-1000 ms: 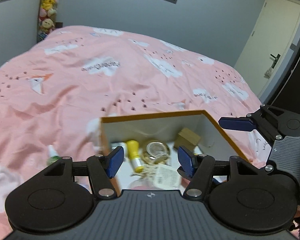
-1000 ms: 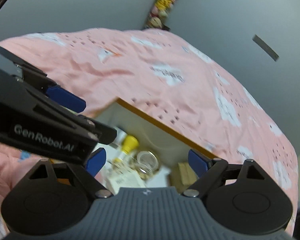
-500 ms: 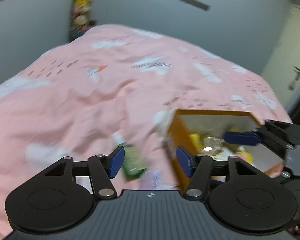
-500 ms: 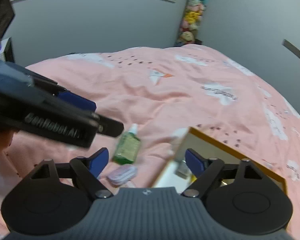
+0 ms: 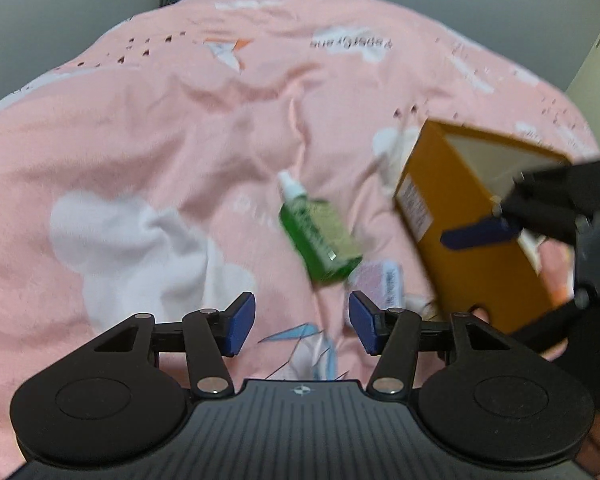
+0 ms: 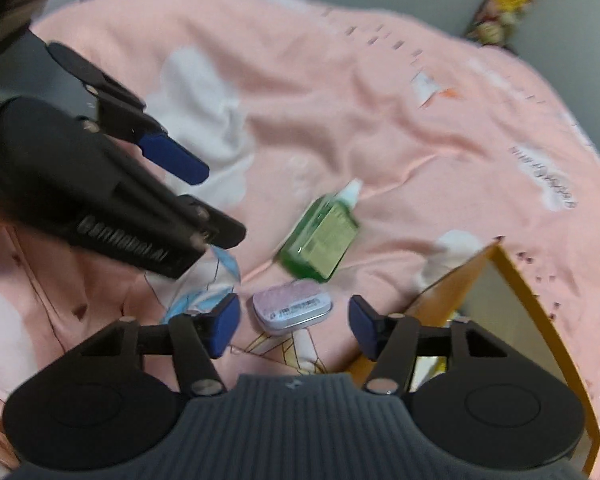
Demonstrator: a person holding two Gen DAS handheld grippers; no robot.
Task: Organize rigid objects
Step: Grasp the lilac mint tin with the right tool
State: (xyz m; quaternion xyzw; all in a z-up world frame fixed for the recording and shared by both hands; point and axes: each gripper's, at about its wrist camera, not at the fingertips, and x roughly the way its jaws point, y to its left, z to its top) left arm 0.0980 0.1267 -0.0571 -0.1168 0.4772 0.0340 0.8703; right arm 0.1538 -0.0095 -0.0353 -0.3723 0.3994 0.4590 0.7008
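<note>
i'm over the pink bedspread (image 5: 148, 128) with both grippers pointing down at it. two loose things lie beside the orange box (image 5: 456, 240): a green bottle (image 5: 320, 236) and a small lilac tin (image 6: 292, 307).

left gripper (image 5: 302, 322): jaws part open and closing, nothing between the pads, only bedspread print under them. the green bottle sits ahead of these fingers and a touch toward the box side, not touching them. its long axis runs diagonally, white cap (image 5: 290, 184) pointing away from me, base nearest the fingers. the tin shows blurred just past the left gripper's box-side pad, near the box wall.

right gripper (image 6: 294, 322): jaws also part open and closing, holding nothing yet. the lilac tin lies right between its pads, lying flat, long axis running roughly across from pad to pad, gaps on both sides. in the right wrist view the bottle is farther out, beyond the tin.

my read: right hand is the nearer one for the tin, left for the bottle. the tin's long side spans the gap, so the right grip may be tight; the bottle needs the left wrist turned to cross its narrow width.

the box stands open at the right of both items, some contents inside, too hidden to name.
</note>
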